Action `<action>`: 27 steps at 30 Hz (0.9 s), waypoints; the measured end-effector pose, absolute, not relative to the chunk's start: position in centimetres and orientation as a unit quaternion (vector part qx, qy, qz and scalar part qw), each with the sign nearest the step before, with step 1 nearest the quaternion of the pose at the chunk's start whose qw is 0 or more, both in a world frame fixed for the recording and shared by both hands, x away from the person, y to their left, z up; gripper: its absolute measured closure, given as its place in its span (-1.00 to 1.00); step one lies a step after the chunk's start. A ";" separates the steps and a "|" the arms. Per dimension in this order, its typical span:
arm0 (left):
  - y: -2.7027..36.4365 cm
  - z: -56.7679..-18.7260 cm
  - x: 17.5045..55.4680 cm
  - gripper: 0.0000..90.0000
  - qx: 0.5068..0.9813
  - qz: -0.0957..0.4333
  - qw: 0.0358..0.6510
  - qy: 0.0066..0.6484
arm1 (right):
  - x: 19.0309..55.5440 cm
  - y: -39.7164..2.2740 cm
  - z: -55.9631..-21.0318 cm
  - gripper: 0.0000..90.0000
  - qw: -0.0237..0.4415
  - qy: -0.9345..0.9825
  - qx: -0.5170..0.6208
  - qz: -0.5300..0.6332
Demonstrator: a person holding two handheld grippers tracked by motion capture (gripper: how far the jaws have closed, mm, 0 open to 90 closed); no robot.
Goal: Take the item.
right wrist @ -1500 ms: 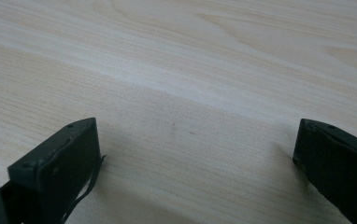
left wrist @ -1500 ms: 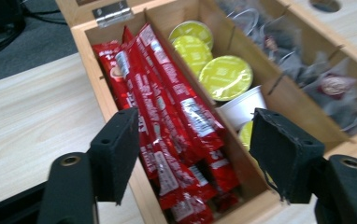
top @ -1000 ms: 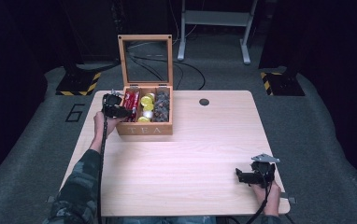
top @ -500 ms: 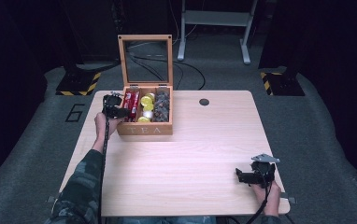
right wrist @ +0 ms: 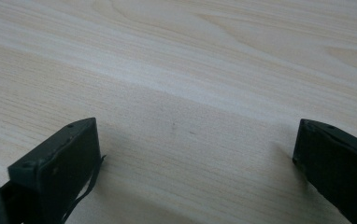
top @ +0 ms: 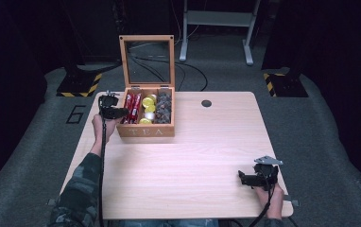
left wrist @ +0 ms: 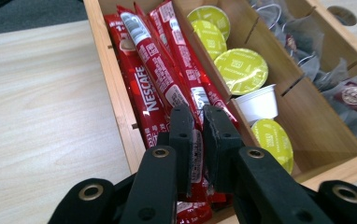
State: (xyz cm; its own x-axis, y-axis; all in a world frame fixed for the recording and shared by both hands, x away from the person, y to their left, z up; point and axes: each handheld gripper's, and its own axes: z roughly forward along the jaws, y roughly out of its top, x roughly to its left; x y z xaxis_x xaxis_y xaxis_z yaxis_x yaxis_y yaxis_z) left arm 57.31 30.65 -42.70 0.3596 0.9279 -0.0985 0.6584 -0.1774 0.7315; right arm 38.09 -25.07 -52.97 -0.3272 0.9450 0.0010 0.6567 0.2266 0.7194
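- The red stick [left wrist: 160, 77] you are after lies with the other red coffee sticks in the box's [top: 145, 131] left compartment, against the outer wall, label up.
- Your left tool [left wrist: 199, 125] sits low over the near end of that bundle. Its jaws have just been closing and now stand nearly together, with a stick's near end between them; the pads appear to pinch it, though the contact itself is partly hidden.
- Step in hand, as it reads here: the grasp on one stick, with the lift not yet begun.
- Next move, by my judgement: draw the stick up and back along its length, clear of the wall, so its neighbours stay put. Check that only one stick comes with you.
- Beside it, the middle compartment holds yellow pods [left wrist: 240, 70] and a white cup [left wrist: 259, 101]; the right one holds tea bags [left wrist: 349, 95].
- The glass lid [top: 146, 60] stands upright behind, out of your way.
- Your right tool [top: 254, 177] rests on the worktop [top: 193, 151] near its front right corner, well apart from the box, jaws wide and empty.
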 end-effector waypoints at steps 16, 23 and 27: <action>31.0 -40.7 55.3 0.85 0.741 0.211 0.382 0.510 | 38.1 -25.1 -53.0 -1.00 0.227 0.748 0.535 0.319; 31.0 -41.1 55.1 0.86 0.743 0.211 0.387 0.503 | 38.1 -25.1 -53.0 -1.00 0.228 0.748 0.536 0.320; 31.1 -41.1 55.2 0.85 0.741 0.208 0.393 0.504 | 38.1 -25.1 -53.0 -1.00 0.228 0.747 0.536 0.320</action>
